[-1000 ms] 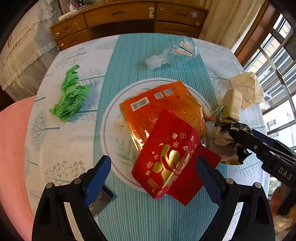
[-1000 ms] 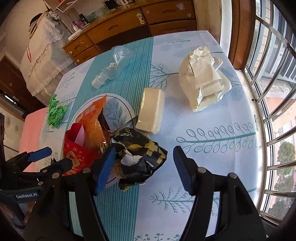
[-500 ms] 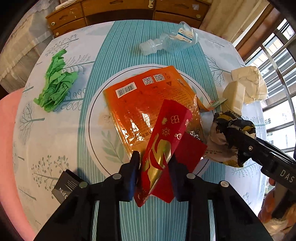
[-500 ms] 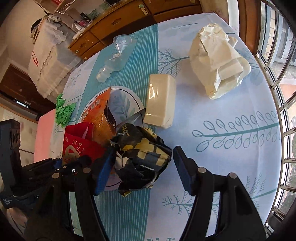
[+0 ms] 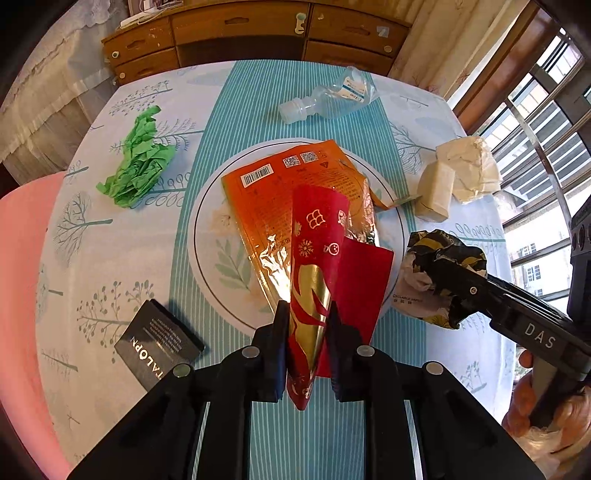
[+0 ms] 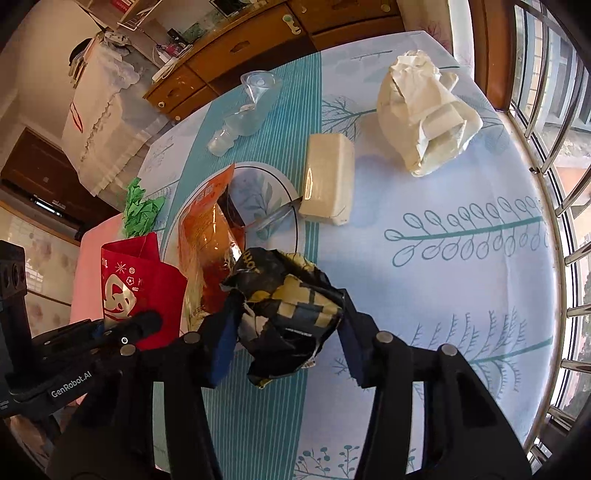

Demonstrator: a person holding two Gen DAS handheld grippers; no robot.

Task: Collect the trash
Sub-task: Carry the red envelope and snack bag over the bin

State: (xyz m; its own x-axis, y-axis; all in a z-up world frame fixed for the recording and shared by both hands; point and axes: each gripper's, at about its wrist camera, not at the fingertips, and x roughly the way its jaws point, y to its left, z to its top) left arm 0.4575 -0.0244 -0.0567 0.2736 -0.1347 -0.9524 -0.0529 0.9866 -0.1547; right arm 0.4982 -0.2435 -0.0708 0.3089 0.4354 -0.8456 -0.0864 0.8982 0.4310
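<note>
Red packet newly between closing jaws

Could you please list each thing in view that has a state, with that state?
Left gripper: jaws closing, pinching the red envelope.
Red envelope: creased, lifted at the pinched end.
Right gripper: jaws closing around the black wrapper.
Black wrapper: crumpled.
Orange packet: torn open, lying flat.
Bottle: on its side, capped.
Green paper: crumpled.
Drawers: shut.
</note>
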